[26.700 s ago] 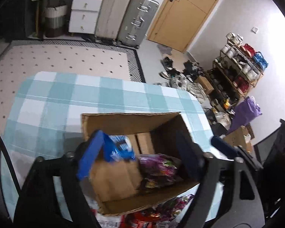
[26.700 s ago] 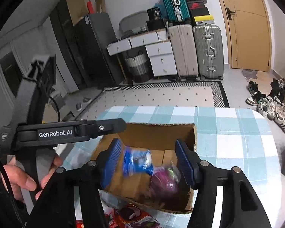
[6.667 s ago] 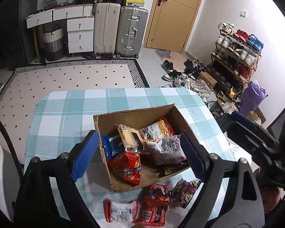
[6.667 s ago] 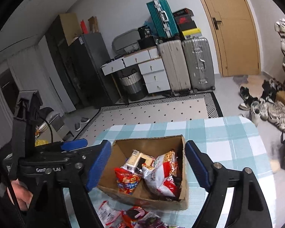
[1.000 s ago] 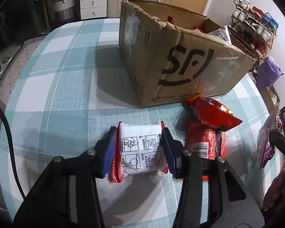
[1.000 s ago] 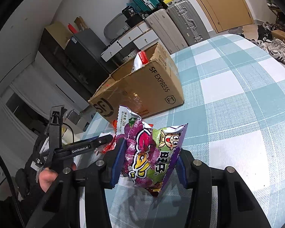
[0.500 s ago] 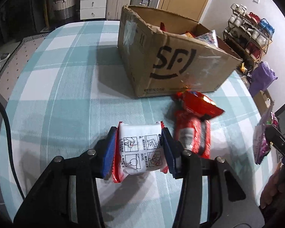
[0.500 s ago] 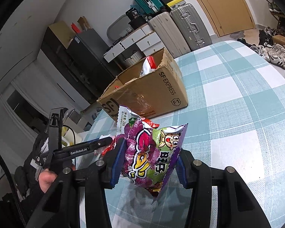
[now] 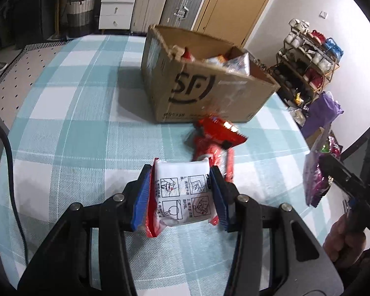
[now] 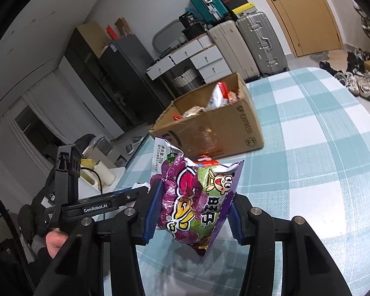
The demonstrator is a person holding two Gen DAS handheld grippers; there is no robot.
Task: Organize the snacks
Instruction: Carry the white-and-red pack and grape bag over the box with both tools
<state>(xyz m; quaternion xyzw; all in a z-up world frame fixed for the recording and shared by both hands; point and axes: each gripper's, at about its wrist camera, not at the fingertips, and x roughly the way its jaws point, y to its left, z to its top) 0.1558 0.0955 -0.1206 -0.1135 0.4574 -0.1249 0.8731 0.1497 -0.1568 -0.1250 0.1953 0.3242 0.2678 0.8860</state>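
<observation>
Nearest me, the left gripper (image 9: 182, 194) had its jaws clamped on a white-and-red snack packet (image 9: 182, 192), held over the checked tabletop (image 9: 74, 128), while the right gripper (image 10: 192, 212) squeezed a purple snack bag (image 10: 197, 202) (its top torn and crumpled). Just beyond lay two red packets (image 9: 215, 135) on the cloth. Behind them stood the cardboard box (image 9: 204, 91), already holding several snacks.

**Black hand-held grippers with blue-lined fingers**

The left gripper (image 9: 182, 194) and right gripper (image 10: 192, 209) share one build: matte black arms, round silver screws, ribbed blue pads lining the fingers (image 9: 141, 197). White "GenRobot.AI" lettering marks the left one's side, and a black cable trails from it.
</observation>
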